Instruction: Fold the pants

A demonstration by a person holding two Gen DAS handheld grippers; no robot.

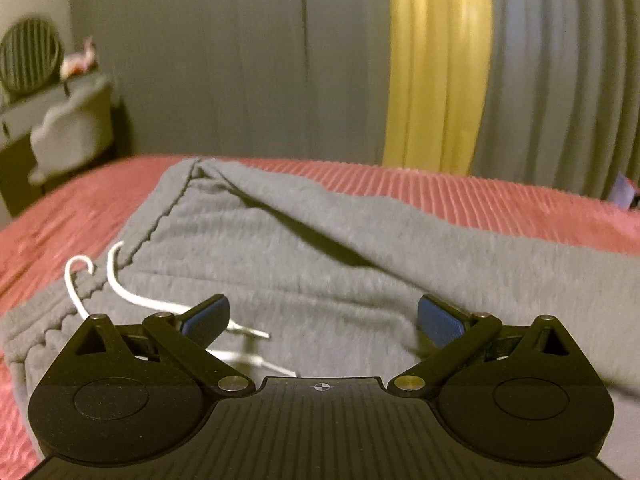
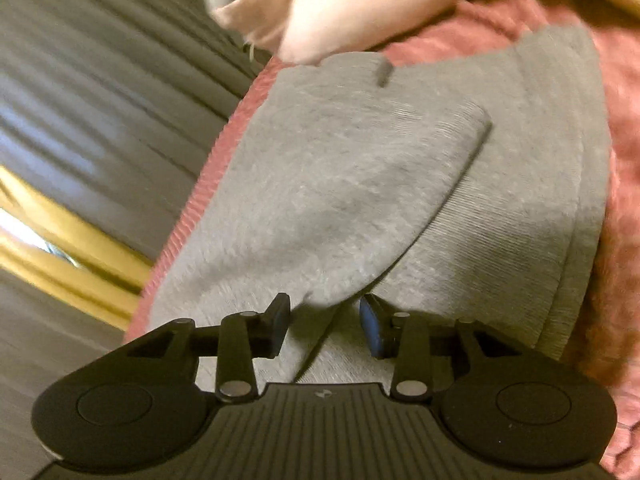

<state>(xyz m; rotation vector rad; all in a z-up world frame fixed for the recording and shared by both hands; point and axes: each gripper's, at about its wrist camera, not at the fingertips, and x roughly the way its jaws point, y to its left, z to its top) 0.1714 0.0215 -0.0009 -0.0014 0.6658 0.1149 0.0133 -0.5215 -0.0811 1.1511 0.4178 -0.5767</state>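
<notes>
A: What does each gripper show?

B: The right gripper (image 2: 325, 322) has its jaws partly apart, with a folded corner of the grey pants (image 2: 360, 184) sitting between the pads; none visibly presses on it. The left gripper (image 1: 322, 320) gapes wide and holds nothing, angled down over the waistband, the white drawstring (image 1: 120, 288) just beside its left pad.

A: What might go wrong?

B: Likely the top layer slides or springs back once freed, since fleece is bulky and the fold looks loose. The drawstring could also snag a pad.

A: And beyond the grippers?

B: The pants lie ahead on the pink bed (image 1: 500, 196), curtains (image 1: 436, 80) farther off.
</notes>
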